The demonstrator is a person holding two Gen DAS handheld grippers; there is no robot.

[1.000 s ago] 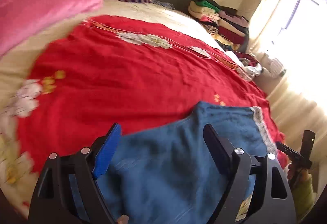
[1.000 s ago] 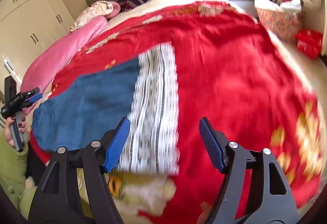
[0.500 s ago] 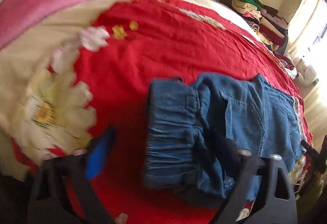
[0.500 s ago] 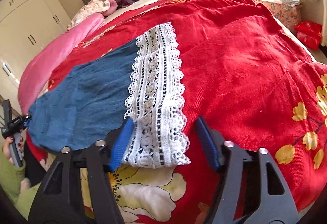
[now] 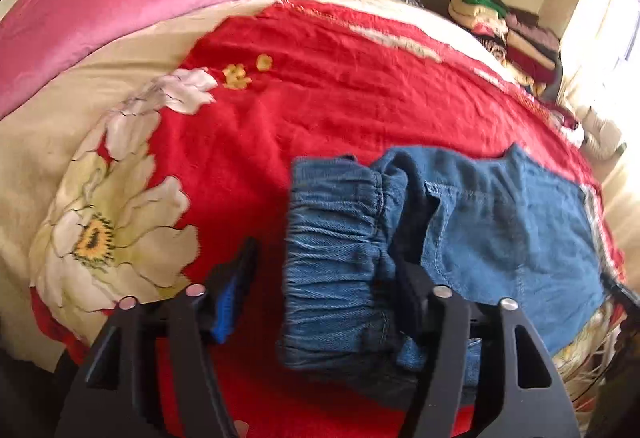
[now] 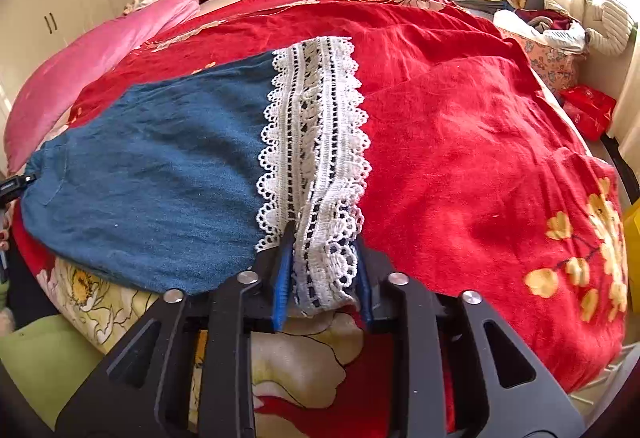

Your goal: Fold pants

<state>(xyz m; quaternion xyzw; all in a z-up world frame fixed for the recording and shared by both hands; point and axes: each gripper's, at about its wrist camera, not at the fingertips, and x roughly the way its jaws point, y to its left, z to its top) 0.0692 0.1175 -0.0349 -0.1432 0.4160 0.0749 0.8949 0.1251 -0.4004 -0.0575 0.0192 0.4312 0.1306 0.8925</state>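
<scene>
Ok, left side first. A pink quilt (image 5: 120,6) sits far left on the bed, and next to it the red bedspread (image 5: 340,98) has a big white flower print (image 5: 104,222).

My left claw (image 5: 324,278) points down at the bed with its jaws apart, and they have just been opening wider. The elastic waistband (image 5: 336,238) of the pants (image 5: 500,230) lies between them, not gripped. The blue left pad (image 5: 232,294) stands clear of the denim, with red bedspread showing in the gap. The right finger (image 5: 412,278) sits over the gathered denim just past the waistband. I can't tell if it's pressing down.

The pants lie flat on the bedspread along the near edge of the bed, running right from the waistband. A pile of folded clothes (image 5: 516,34) is at the far right corner.

In the right wrist view the blue leg fills the left half and ends in a white lace hem (image 6: 316,142) mid-frame. My right claw (image 6: 322,274) is clamped on the near corner of that lace hem. Its jaws have just been closing, and the lace is bunched and pinched between both pads. The rest of the hem lies flat. Bare red bedspread runs to the right, with a yellow flower print (image 6: 592,246) near the edge and a red bag (image 6: 588,110) beyond the bed.
</scene>
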